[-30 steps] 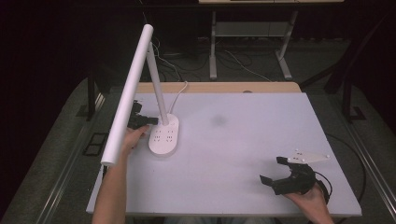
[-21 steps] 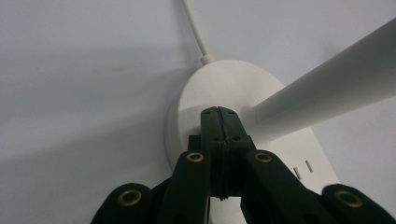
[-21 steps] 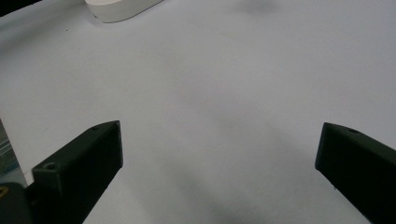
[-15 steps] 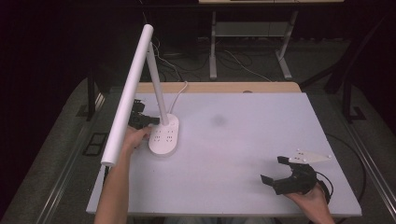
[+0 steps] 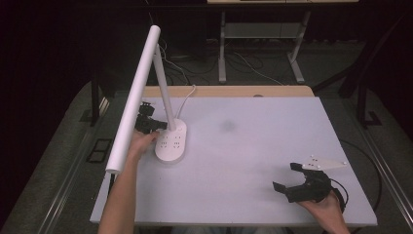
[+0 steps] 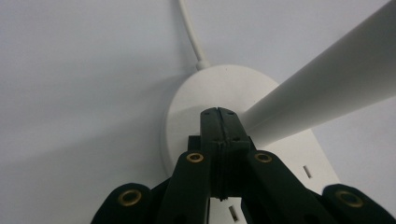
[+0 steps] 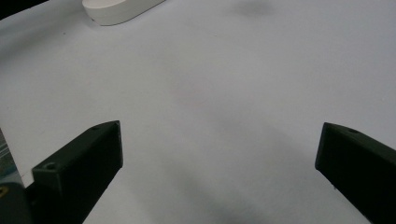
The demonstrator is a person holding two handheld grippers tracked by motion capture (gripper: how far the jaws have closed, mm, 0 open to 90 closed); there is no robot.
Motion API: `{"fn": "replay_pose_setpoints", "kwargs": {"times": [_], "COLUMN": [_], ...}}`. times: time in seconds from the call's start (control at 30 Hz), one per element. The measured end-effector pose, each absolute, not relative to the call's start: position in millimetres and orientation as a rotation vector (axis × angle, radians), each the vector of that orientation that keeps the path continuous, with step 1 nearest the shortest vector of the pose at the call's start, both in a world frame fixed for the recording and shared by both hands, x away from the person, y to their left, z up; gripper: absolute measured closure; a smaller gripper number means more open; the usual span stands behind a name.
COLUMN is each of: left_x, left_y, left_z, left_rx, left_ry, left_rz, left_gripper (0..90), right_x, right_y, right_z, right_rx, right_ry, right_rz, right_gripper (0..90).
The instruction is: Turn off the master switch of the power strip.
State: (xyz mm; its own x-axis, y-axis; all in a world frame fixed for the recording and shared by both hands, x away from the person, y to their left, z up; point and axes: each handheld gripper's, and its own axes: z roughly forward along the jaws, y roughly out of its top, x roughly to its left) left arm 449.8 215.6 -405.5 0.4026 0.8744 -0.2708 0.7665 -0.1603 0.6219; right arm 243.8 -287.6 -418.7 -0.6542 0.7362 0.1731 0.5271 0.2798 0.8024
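There is one lamp (image 5: 165, 122) on your desk (image 5: 253, 146), standing near the left edge, about halfway between the near and far edges. It has one oval white base (image 5: 171, 141), one slanted stem (image 5: 164, 92) rising from the far end of that base, and one long white bar head (image 5: 134, 97) reaching out over the left edge toward you. One white cord (image 5: 187, 97) leaves the base toward the far edge. The base top carries several small slots, too small to count surely.

You hold two grippers. Your left gripper (image 5: 155, 125) sits just beside the lamp stem, at the left side of the base; in the left gripper view its two jaws are pressed flat together with nothing between them, their tips (image 6: 218, 114) over the base (image 6: 196, 102) right next to the foot of the stem (image 6: 322, 98).

Your right gripper (image 5: 287, 178) rests near the desk's near right corner, well apart from the lamp. Its two jaws stand spread wide with bare desk (image 7: 224, 93) between them and grasp nothing
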Motion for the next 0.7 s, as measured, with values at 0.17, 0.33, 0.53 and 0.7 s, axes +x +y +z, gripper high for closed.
{"fn": "replay_pose_setpoints", "kwargs": {"times": [0.17,0.33,0.53,0.7], "left_x": [446,438,430,421], "left_y": [224,230,242,250], "left_z": [-395,-388,-381,-369], "left_rx": [1.929,1.911,1.870,1.836], "left_ry": [1.363,1.343,1.344,1.355], "left_rz": [0.213,0.239,0.252,0.272], "left_gripper": [90.0,90.0,90.0,89.9], "right_x": [243,243,243,243], "right_y": [-288,-287,-287,-287], "right_z": [-419,-418,-418,-418], "right_rx": [1.168,1.168,1.166,1.169], "right_ry": [2.313,2.315,2.310,2.305], "right_rz": [1.315,1.314,1.317,1.318], "right_gripper": [0.1,0.1,0.1,0.1]}}
